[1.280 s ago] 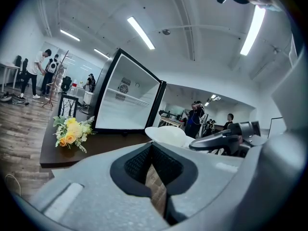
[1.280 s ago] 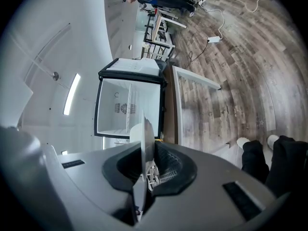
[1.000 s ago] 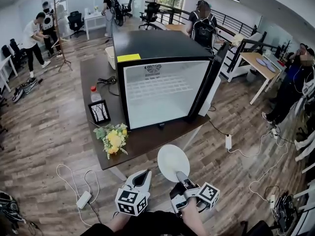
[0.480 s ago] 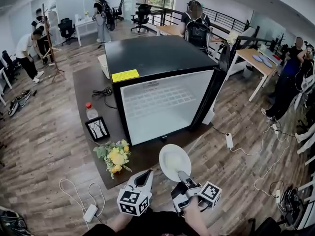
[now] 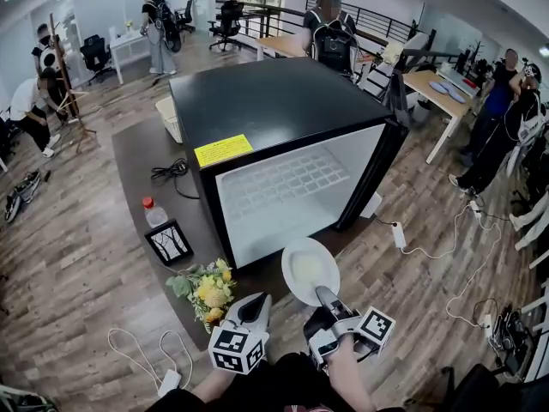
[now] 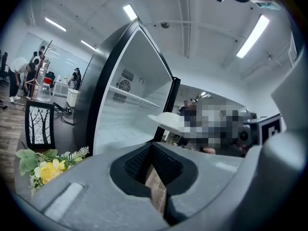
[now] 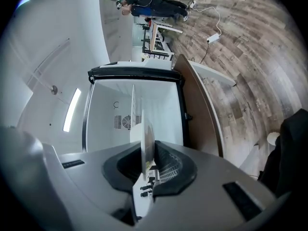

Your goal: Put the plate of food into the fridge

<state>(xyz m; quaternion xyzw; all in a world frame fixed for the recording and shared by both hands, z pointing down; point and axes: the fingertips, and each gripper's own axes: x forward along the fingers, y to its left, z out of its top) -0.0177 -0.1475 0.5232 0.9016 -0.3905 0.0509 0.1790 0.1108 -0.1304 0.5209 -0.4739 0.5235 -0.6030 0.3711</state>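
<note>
A black mini fridge (image 5: 283,110) stands on a dark table (image 5: 133,157), its door (image 5: 377,168) swung open to the right and its white inside with a wire shelf (image 5: 287,178) bare. My right gripper (image 5: 328,299) is shut on the near rim of a white plate (image 5: 309,269) with pale food, held level just before the fridge's lower front edge. In the right gripper view the plate (image 7: 143,136) shows edge-on between the jaws of the right gripper (image 7: 147,150), facing the fridge (image 7: 139,107). My left gripper (image 5: 254,307) is shut and holds nothing, left of the plate (image 6: 167,121).
On the table left of the fridge are yellow flowers (image 5: 206,286), a small picture frame (image 5: 168,241), a red-capped bottle (image 5: 153,213), a black cable (image 5: 171,172) and a white basket (image 5: 168,117). Power strips (image 5: 398,235) and cords lie on the wooden floor. Several people stand around.
The plate and both grippers have come closer to the fridge opening; the fridge now fills more of the head view. The grip on the plate has not changed.
</note>
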